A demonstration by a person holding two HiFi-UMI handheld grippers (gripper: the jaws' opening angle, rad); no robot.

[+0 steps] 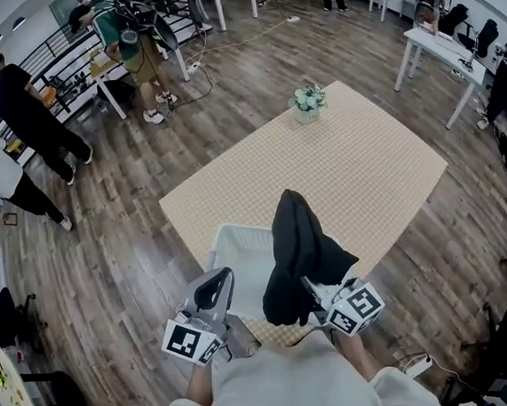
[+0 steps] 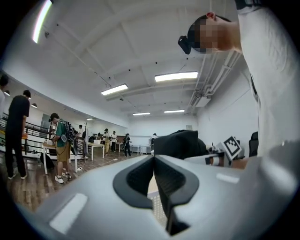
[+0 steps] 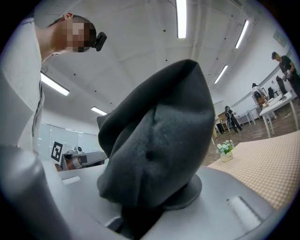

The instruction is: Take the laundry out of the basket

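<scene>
Jaws of right gripper (image 1: 314,292) on bunched black garment (image 1: 297,242)

Matt black cloth garment (image 1: 301,248), white plastic basket (image 1: 236,242) — wood-plank floor (image 1: 125,255)

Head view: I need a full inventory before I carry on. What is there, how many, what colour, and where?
garment: one, black, hanging from the right claw over the basket
basket: one, white, at the table's near edge
table: one, beige checked top, in front of the person
flower pot: one, pale, with white and green flowers, on the table's far side
bystanders: several, in dark and light clothes, at the room's left and far end
left claw: one, grey, shut and empty, left of the basket
right claw: one, grey, shut on the garment
</scene>
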